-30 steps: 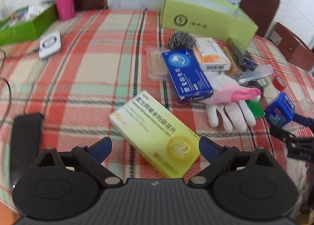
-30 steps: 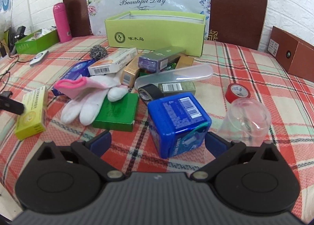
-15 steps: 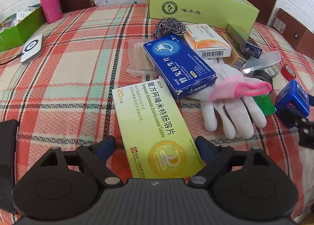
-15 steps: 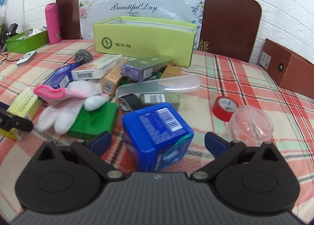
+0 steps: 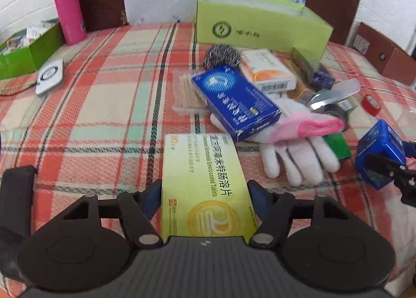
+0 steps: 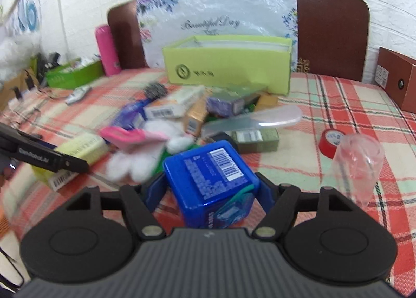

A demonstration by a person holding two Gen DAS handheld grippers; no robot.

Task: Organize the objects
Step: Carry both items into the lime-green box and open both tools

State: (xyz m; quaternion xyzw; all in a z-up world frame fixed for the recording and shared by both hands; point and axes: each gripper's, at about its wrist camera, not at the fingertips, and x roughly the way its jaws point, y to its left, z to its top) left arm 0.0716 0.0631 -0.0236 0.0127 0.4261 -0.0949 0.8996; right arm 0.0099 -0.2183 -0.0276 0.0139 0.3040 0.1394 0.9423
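Observation:
A yellow-green tablet box (image 5: 202, 178) lies lengthwise on the plaid tablecloth between the fingers of my left gripper (image 5: 204, 194). The jaws are closing, and both blue pads touch the box's long sides. My right gripper (image 6: 210, 188) has a blue square tin (image 6: 208, 175) between its fingers, tilted. Its jaws are also closing, with the pads against the tin's sides. In the left wrist view the same tin (image 5: 377, 147) shows at the right edge, in the right gripper's black fingers. An open lime-green box (image 5: 260, 27) stands at the back.
A pile sits mid-table: a blue carton (image 5: 234, 100), a white glove with a pink cuff (image 5: 299, 141), a steel scourer (image 5: 221, 54), several small cartons. A red tape roll (image 6: 332, 139) and a clear cup (image 6: 358, 160) lie right. A pink flask (image 5: 68, 9) and a green tray (image 5: 28, 48) stand far left.
Both pairs of jaws have narrowed from wide open onto their boxes. The yellow-green box now lies straight between the left fingers, and the right view has tipped upward with the blue tin.

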